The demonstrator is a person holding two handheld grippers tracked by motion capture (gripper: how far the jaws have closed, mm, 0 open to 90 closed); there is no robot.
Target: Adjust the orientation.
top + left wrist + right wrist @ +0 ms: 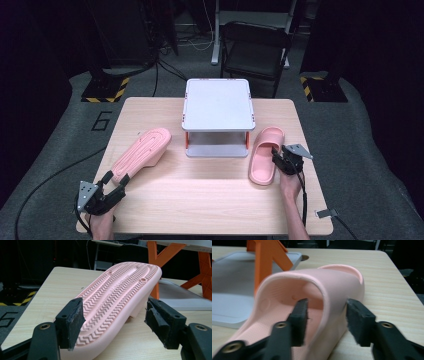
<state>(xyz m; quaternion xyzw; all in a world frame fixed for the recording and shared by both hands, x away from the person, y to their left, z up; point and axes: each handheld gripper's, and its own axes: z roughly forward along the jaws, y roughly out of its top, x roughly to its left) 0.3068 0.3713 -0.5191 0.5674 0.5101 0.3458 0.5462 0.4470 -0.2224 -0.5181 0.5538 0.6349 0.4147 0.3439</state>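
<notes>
Two pink slippers lie on the wooden table (200, 195). The left slipper (142, 150) (120, 290) is turned sole up, its zigzag tread showing. My left gripper (115, 182) (113, 322) is open, with a jaw on either side of the slipper's near end, touching neither side clearly. The right slipper (265, 155) (342, 282) sits upright. My right gripper (276, 156) (327, 320) is open and straddles its right side wall: one jaw is inside under the strap, the other outside.
A grey two-tier shelf (217, 97) (175, 296) (237, 285) with orange legs stands at the table's middle back, between the slippers. A small grey tag (327, 213) lies near the front right corner. A folding chair (255, 45) stands behind the table.
</notes>
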